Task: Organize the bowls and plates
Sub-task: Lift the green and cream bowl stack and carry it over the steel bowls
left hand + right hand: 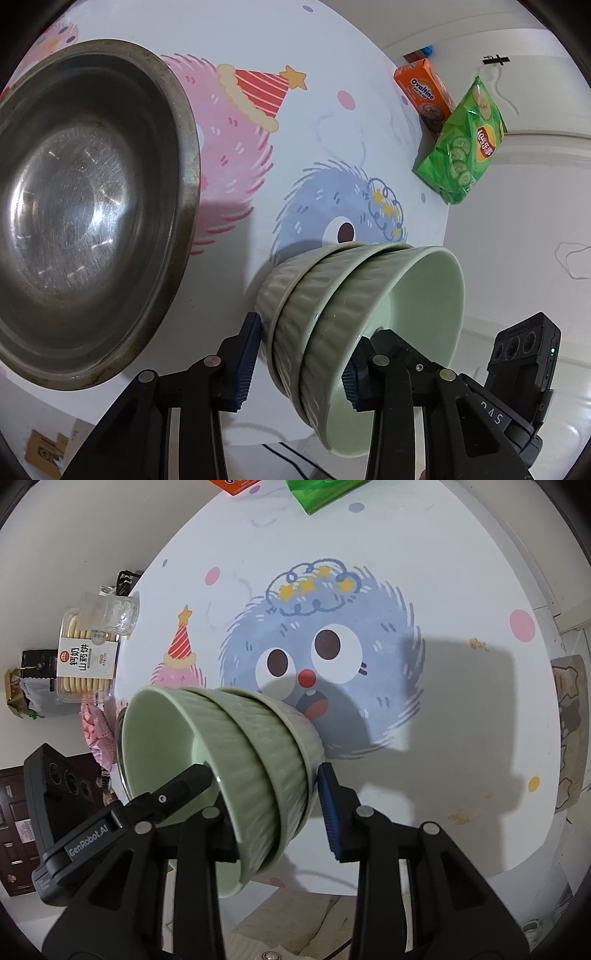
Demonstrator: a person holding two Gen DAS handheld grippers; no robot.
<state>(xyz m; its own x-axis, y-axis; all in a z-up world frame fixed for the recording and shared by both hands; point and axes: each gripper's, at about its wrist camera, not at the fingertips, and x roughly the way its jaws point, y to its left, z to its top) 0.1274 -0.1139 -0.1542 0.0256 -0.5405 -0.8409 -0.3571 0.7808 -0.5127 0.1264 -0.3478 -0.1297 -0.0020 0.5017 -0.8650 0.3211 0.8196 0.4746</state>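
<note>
Gripper fingers (245, 363) hiding bowl stack (332, 314) rim

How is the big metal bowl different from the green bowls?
The metal bowl is shiny grey steel with smooth walls; the green bowls are glazed and ribbed outside. The metal bowl is far wider. It sits alone on the table, while the green bowls are nested as a tilted stack between the grippers. Both kinds are round and empty.
</note>
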